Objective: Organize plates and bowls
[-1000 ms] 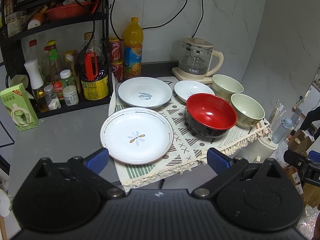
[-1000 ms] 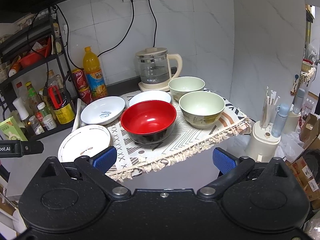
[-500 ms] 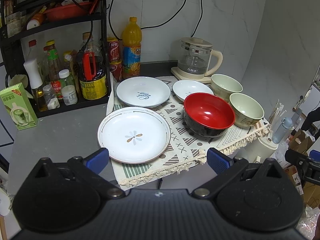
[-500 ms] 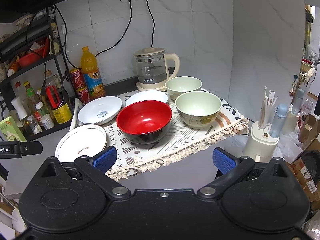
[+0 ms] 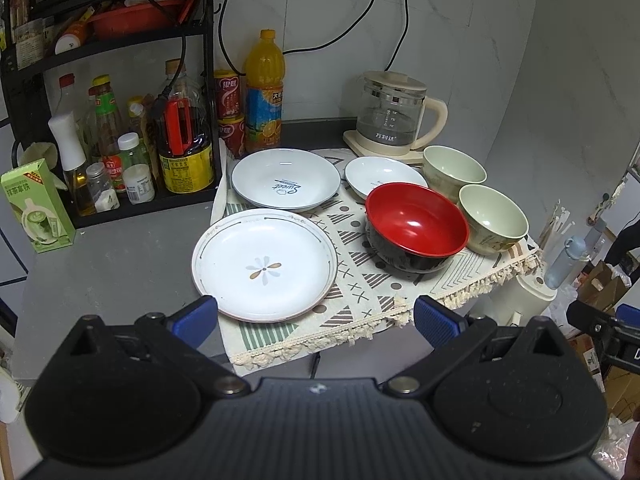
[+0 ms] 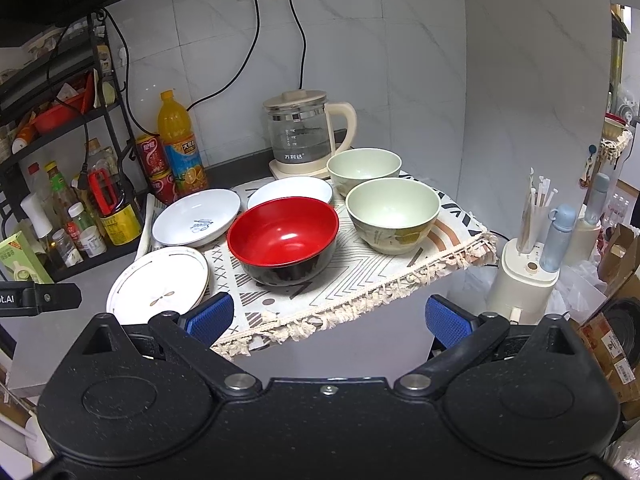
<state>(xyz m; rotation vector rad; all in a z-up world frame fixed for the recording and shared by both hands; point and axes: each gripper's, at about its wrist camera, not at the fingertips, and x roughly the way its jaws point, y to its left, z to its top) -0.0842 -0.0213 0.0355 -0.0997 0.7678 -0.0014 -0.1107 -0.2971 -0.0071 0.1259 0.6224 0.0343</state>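
Note:
On a patterned cloth (image 5: 360, 280) lie a white flower plate (image 5: 264, 264), a white "Sweet" plate (image 5: 286, 178), a small white dish (image 5: 384, 174), a red-and-black bowl (image 5: 416, 226) and two pale green bowls (image 5: 492, 218) (image 5: 454, 168). My left gripper (image 5: 316, 320) is open and empty, just short of the flower plate's near rim. My right gripper (image 6: 328, 318) is open and empty, in front of the cloth's fringe, facing the red bowl (image 6: 284, 236). The flower plate (image 6: 160, 282) and the green bowls (image 6: 394, 214) (image 6: 364, 166) also show there.
A glass kettle (image 5: 394, 114) stands behind the bowls. A black rack with bottles and jars (image 5: 120, 140), an orange soda bottle (image 5: 264, 92) and red cans (image 5: 228, 96) stand at the left. A green carton (image 5: 36, 204) sits on the grey counter. A white holder with straws (image 6: 528, 268) stands right.
Both grippers have drifted slightly; the dishes sit a little further left in both views. Nothing was picked up or moved.

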